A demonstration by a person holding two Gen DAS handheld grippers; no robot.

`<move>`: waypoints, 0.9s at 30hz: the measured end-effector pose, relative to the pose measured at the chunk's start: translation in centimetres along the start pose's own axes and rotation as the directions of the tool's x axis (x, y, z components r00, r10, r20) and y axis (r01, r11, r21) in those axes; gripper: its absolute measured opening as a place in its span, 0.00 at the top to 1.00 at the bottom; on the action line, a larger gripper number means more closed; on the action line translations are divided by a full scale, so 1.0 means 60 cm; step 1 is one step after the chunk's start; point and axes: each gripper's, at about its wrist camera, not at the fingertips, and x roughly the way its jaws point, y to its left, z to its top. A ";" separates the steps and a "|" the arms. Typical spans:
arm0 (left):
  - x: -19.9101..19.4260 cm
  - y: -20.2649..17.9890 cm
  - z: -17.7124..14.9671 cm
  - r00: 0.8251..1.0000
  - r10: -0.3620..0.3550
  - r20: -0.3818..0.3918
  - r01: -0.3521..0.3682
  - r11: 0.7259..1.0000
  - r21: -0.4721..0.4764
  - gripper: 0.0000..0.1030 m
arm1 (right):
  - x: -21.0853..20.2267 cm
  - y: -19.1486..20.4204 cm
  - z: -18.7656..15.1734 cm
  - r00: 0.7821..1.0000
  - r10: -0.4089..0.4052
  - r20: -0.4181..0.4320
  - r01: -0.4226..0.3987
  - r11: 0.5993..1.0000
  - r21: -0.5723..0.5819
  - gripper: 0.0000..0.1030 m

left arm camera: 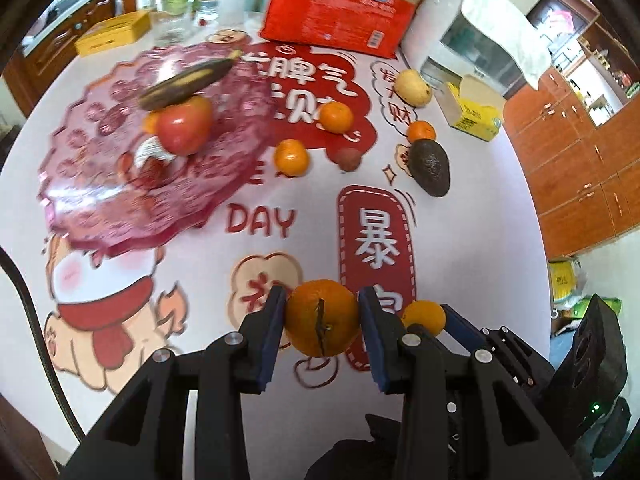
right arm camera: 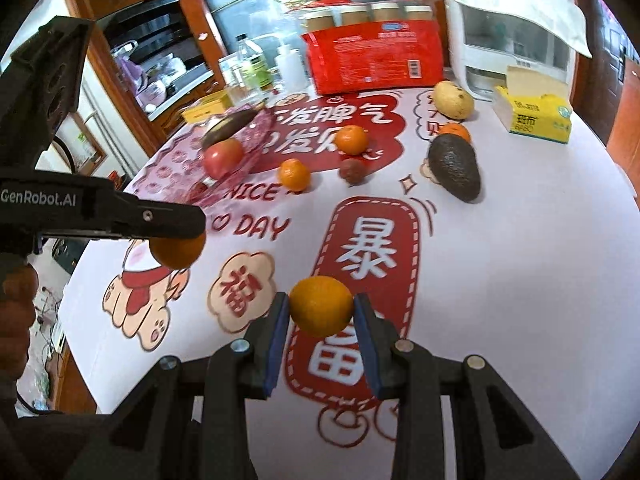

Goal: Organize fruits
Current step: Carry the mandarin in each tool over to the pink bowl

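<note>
Jaws grip two tangerines — one [left arm camera: 322,322] left, one [right arm camera: 321,306] right — three loose.

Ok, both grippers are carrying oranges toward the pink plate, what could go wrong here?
1. The left gripper holds a split orange; squeezing may burst it.
2. The pink plate already has a banana perched on an apple; dropping fruit in could topple it.
3. The right gripper pinches its orange only at the fingertips; it could slip.

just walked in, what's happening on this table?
A person is sorting fruit with two tools. The left hand-held gripper and the right hand-held gripper each clamp an orange above the table. The pink plate already holds a tomato and a dark banana. Three oranges, an avocado and a pear wait on the tablecloth.
</note>
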 end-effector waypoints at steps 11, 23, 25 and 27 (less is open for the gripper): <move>-0.062 0.092 -0.042 0.997 0.057 0.061 -0.056 0.998 -0.021 0.65 | 0.005 0.075 -0.019 0.998 0.052 -0.022 -0.053 0.999 -0.011 0.68; -0.123 0.202 -0.027 0.994 0.070 0.084 -0.076 0.995 0.068 0.65 | 0.026 0.188 0.004 0.998 0.058 0.017 -0.058 0.998 0.018 0.68; -0.132 0.219 -0.021 0.993 0.071 0.094 -0.080 0.993 0.092 0.65 | 0.032 0.209 0.011 0.998 0.060 0.025 -0.061 0.998 0.028 0.68; -0.139 0.232 -0.014 0.993 0.069 0.100 -0.080 0.991 0.110 0.65 | 0.038 0.227 0.017 0.998 0.060 0.028 -0.061 0.998 0.033 0.68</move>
